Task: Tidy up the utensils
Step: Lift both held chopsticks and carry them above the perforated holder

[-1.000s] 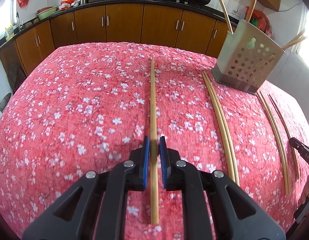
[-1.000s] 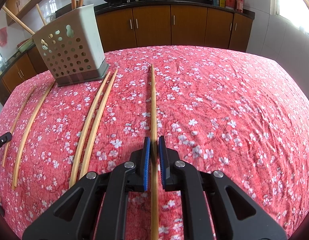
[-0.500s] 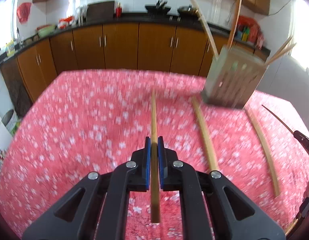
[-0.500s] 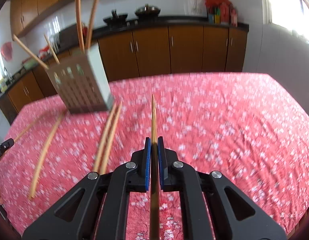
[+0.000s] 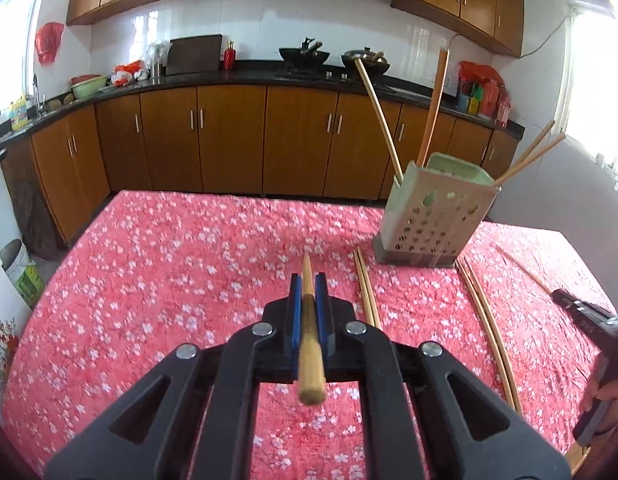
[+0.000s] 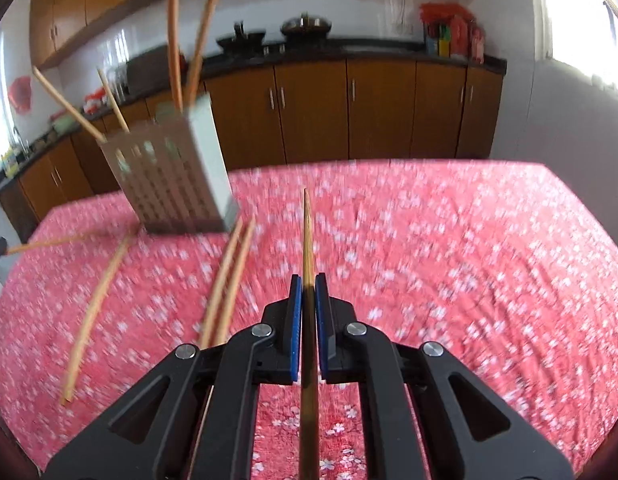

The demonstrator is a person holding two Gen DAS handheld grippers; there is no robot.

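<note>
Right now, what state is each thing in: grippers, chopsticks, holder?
Left gripper: shut on a chopstick, lifted off the cloth.
Right gripper: shut on another chopstick.
Holder: upright, four chopsticks inside.
Loose chopsticks: flat on the tablecloth.

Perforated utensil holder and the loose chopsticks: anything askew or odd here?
The pale green perforated utensil holder stands upright, but the wooden chopsticks inside it splay in different directions. Two pairs of bamboo chopsticks lie loose on the red floral tablecloth. No damage visible.
</note>
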